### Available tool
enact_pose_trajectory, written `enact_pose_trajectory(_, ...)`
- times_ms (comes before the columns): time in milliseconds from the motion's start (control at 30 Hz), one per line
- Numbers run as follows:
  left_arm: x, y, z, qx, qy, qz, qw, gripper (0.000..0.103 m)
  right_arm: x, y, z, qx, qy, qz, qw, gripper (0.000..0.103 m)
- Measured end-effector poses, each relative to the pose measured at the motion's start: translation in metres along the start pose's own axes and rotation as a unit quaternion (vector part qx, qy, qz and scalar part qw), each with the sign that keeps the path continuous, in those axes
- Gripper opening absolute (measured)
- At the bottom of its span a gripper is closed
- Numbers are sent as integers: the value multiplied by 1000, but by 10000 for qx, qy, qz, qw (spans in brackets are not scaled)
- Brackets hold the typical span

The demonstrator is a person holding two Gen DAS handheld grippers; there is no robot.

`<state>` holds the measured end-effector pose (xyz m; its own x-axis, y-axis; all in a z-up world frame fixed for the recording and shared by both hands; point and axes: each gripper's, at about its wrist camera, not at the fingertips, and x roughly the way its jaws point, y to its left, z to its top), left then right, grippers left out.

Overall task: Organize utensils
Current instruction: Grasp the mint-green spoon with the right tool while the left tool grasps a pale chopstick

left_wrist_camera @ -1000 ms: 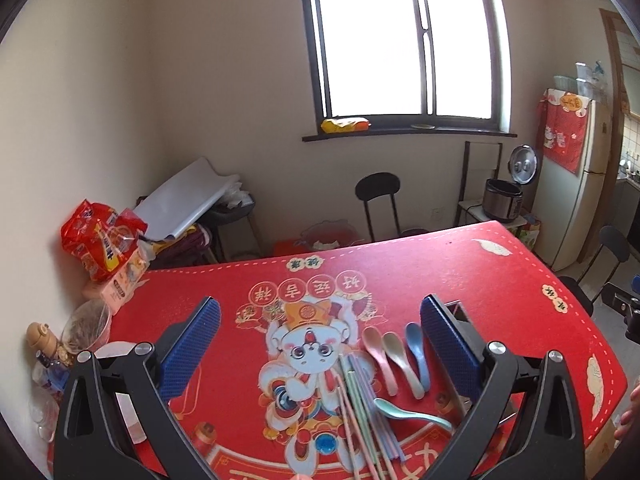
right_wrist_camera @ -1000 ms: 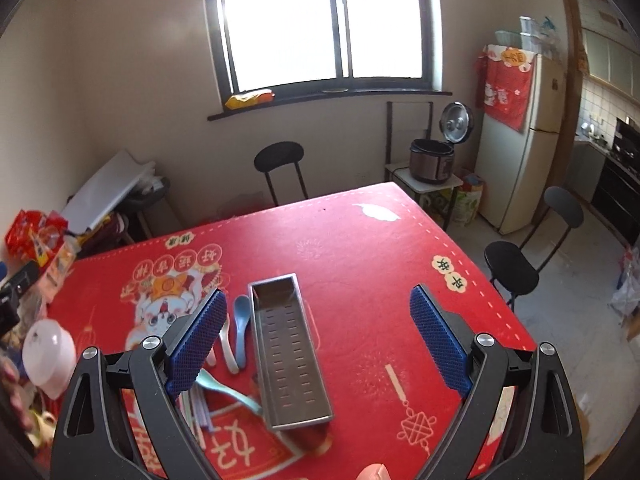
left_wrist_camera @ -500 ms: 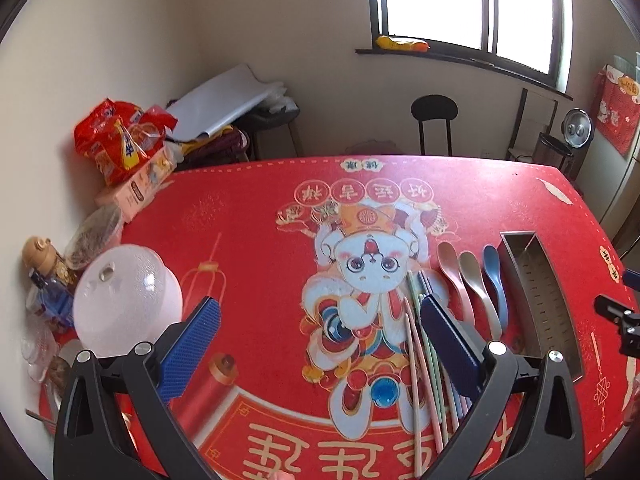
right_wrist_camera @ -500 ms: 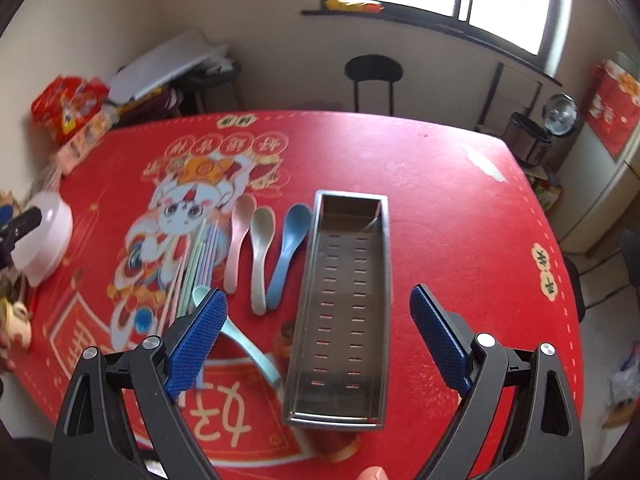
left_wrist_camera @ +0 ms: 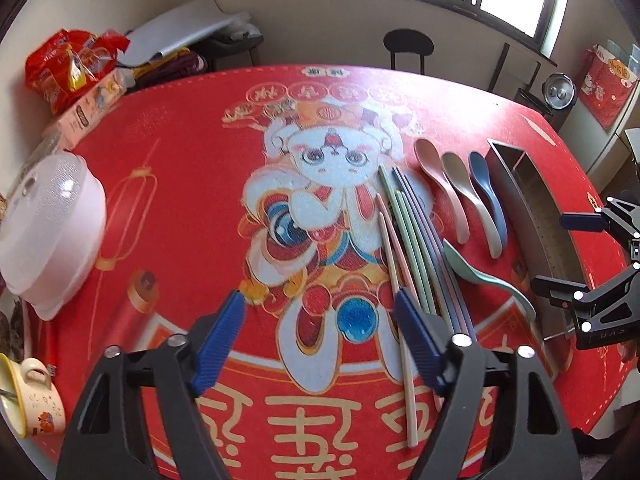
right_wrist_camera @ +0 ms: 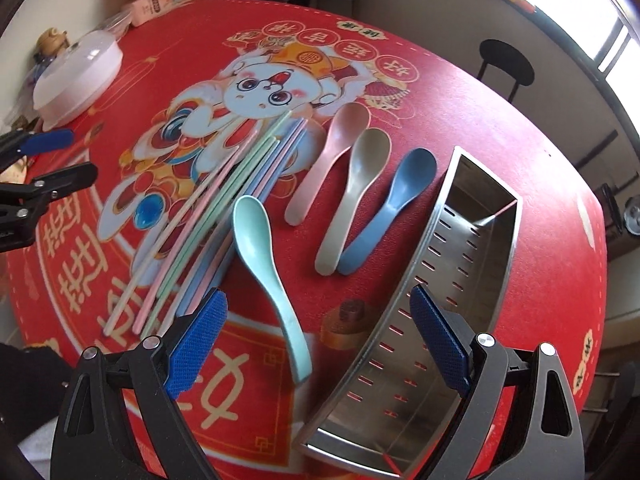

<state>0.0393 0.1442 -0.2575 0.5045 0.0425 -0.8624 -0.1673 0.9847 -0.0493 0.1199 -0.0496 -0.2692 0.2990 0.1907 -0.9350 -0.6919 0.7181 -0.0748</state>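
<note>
Several pastel chopsticks (right_wrist_camera: pixel 216 216) (left_wrist_camera: pixel 412 252) lie side by side on the red tablecloth. A mint spoon (right_wrist_camera: pixel 264 268) (left_wrist_camera: pixel 480 276) lies beside them. Pink (right_wrist_camera: pixel 332 156), beige (right_wrist_camera: pixel 352 196) and blue (right_wrist_camera: pixel 388 208) spoons lie in a row next to an empty perforated steel tray (right_wrist_camera: pixel 432 312) (left_wrist_camera: pixel 536 216). My left gripper (left_wrist_camera: pixel 320 344) is open above the chopsticks' near ends. My right gripper (right_wrist_camera: pixel 316 340) is open above the mint spoon's handle and the tray's near end.
A white plastic dome lid (left_wrist_camera: pixel 48 232) sits at the table's left edge, with a ceramic mug (left_wrist_camera: pixel 32 396), snack packs (left_wrist_camera: pixel 72 68) and a box behind it. Chairs (left_wrist_camera: pixel 408 46) stand beyond the far edge.
Both grippers have tilted down and come closer to the table. The utensils and tray now fill the views. Nothing on the table has moved.
</note>
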Motion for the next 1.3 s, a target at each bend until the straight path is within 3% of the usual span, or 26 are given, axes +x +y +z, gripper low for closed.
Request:
enact_pose_trajectory(133, 16, 1, -7, -225, 297, -407, 9985, 55, 5, 5, 2, -206, 133, 115, 9996, 89)
enact_pose_trajectory(300, 21, 1, -9, -298, 372, -498, 9976, 54, 5, 14, 3, -429, 157, 319, 9984, 89)
enact_pose_trajectory(367, 23, 0, -9, -312, 413, -563, 9971, 54, 7, 18, 3, -528, 187, 374, 9977, 74)
enact_pose_trajectory(400, 23, 0, -10, -323, 429, -597, 9968, 54, 10, 19, 3, -562, 279, 386, 9973, 56)
enact_pose_trajectory(633, 31, -4, -9, -321, 546, -721, 9954, 51, 27, 18, 0, -443, 559, 605, 9956, 45)
enact_pose_trajectory(867, 40, -9, -8, -241, 667, -805, 9942, 45, 41, 6, 4, 252, 645, 1012, 9925, 43)
enact_pose_trajectory(1133, 50, -18, -10, -127, 825, -924, 9922, 35, 55, 8, 6, 316, 885, 882, 9917, 37)
enact_pose_trajectory(1300, 58, -24, -13, -69, 950, -1013, 9903, 34, 56, 12, 7, 453, 878, 820, 9917, 37)
